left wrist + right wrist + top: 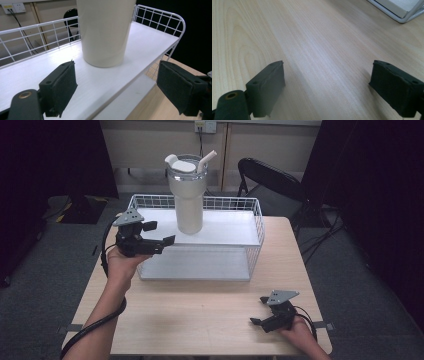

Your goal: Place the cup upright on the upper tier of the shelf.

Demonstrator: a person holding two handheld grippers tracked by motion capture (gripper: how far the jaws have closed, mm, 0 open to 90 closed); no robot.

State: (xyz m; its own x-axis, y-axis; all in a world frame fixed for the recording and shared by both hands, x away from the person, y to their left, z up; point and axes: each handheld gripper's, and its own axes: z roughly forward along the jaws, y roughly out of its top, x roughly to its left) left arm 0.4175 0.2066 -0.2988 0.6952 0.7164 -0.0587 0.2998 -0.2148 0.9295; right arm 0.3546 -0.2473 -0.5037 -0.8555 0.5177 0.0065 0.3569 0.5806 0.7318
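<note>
On the upper white shelf of the white wire rack point(257, 220) stands the tall cream tumbler with a clear lid and a bent straw point(189, 195), upright, its long axis vertical, wide top tapering to a narrower base; the straw leans up towards the right in the high view. My left gripper point(161, 243) hovers just left of the tumbler's base, jaws spread wide and aimed at it, not touching. In the left gripper view the tumbler's base sits between and beyond my jaws. My right gripper point(257, 319) rests low over the light wooden table point(200, 320), jaws apart, holding nothing
</note>
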